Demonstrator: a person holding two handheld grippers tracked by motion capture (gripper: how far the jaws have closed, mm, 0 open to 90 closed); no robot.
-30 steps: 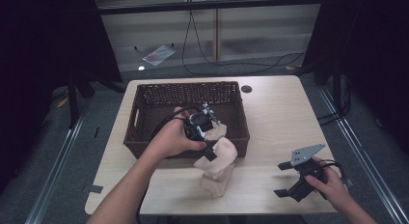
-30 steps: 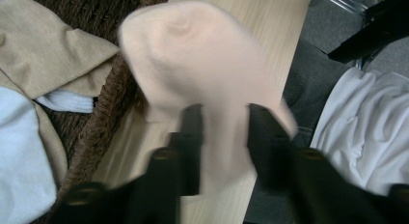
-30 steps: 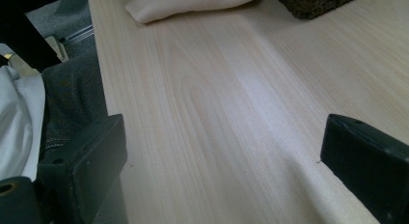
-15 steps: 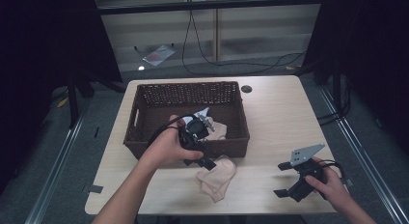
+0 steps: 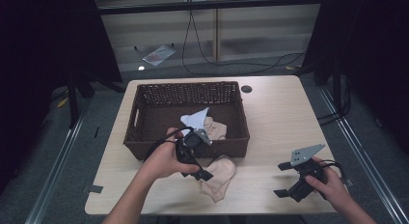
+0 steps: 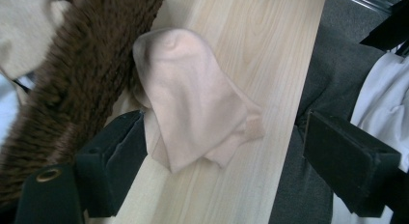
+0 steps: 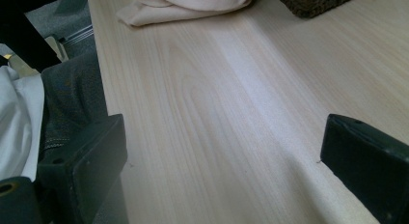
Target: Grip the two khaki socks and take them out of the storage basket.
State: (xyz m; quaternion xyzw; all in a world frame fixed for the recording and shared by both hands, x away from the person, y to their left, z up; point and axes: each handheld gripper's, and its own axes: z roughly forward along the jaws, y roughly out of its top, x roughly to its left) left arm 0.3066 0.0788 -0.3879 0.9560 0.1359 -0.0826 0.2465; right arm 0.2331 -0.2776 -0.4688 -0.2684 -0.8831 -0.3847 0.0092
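Lying crumpled on the counter (image 5: 279,118) just in front of the basket (image 5: 187,119), the pale sock (image 5: 218,176) sits loose, one end touching the basket's front wall in the left gripper view. The left tongs (image 6: 219,156) hang over it with jaws spread wide, one jaw on the basket side of the sock and the other out past the counter's front edge, gripping nothing. That is the nearest risk: the sock lies close to the front edge, so a careless nudge or a drag toward the person could probably slide it off onto the lap or floor. A shallow pinch on such thin, folded fabric would likely catch only one layer and let the rest slip free.

Off to the right of the basket, well apart from it, the right tongs (image 5: 295,181) rest low over bare counter, also wide apart and empty; swinging them across toward the sock could crowd the left tongs.

Farther back, inside the basket, more pale cloth (image 5: 213,129) lies against the front wall. The left hand (image 5: 163,159) works just beside that wall, and its trailing cable might snag the woven rim and shift the basket.
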